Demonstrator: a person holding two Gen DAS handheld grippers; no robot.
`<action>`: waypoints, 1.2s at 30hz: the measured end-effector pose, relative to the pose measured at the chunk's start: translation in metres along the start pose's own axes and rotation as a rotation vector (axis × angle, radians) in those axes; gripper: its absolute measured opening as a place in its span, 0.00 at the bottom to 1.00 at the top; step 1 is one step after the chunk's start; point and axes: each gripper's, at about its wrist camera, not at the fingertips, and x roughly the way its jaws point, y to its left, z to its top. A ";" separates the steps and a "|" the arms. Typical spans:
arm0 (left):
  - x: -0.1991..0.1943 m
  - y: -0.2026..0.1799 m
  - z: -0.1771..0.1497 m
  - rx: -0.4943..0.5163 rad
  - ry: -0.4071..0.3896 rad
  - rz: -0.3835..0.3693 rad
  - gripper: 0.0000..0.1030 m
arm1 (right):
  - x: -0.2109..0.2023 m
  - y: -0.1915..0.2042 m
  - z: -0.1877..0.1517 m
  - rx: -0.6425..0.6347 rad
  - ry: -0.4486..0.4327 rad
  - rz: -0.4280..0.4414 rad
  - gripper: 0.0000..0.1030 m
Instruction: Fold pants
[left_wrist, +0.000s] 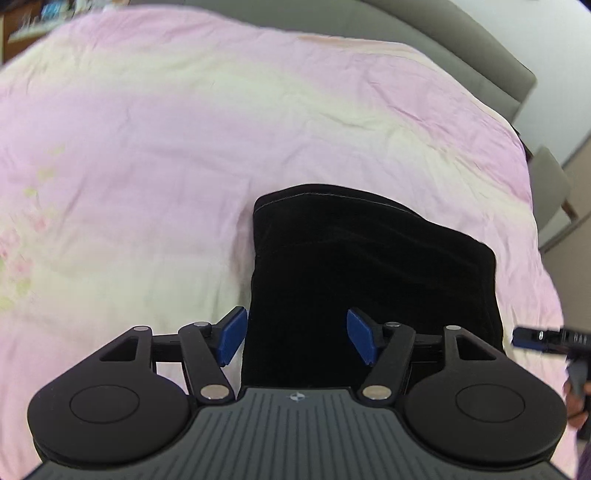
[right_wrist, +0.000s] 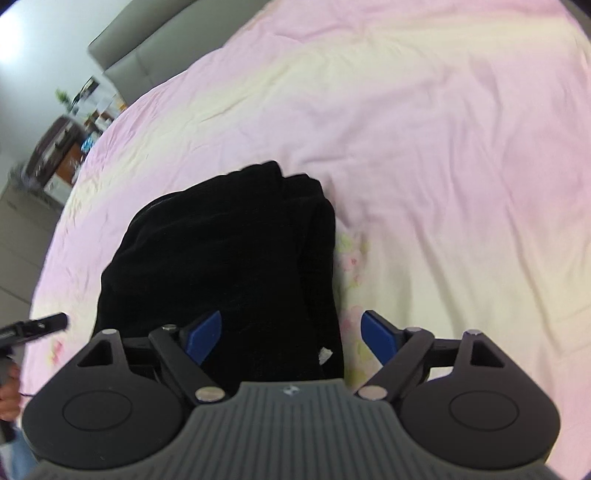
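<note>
The black pants (left_wrist: 373, 273) lie folded into a compact stack on the pink quilt (left_wrist: 184, 147), near its front edge. The left gripper (left_wrist: 297, 336) hovers above the stack's near left edge, jaws wide apart with nothing pinched between the blue pads (left_wrist: 232, 336). The right gripper (right_wrist: 291, 338) hangs over the stack's near right edge, jaws likewise spread and holding nothing; a small white tag (right_wrist: 325, 355) shows on the pants between them. A grey headboard (left_wrist: 424, 33) runs along the quilt's far side.
</note>
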 end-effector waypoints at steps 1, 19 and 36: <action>0.009 0.007 0.002 -0.037 0.013 -0.015 0.71 | 0.006 -0.006 0.002 0.029 0.013 0.020 0.78; 0.077 0.053 -0.026 -0.308 0.051 -0.170 0.52 | 0.095 -0.026 0.011 0.137 0.129 0.210 0.65; -0.011 0.026 -0.054 -0.261 0.056 -0.124 0.25 | 0.005 0.075 -0.019 -0.021 0.177 0.036 0.45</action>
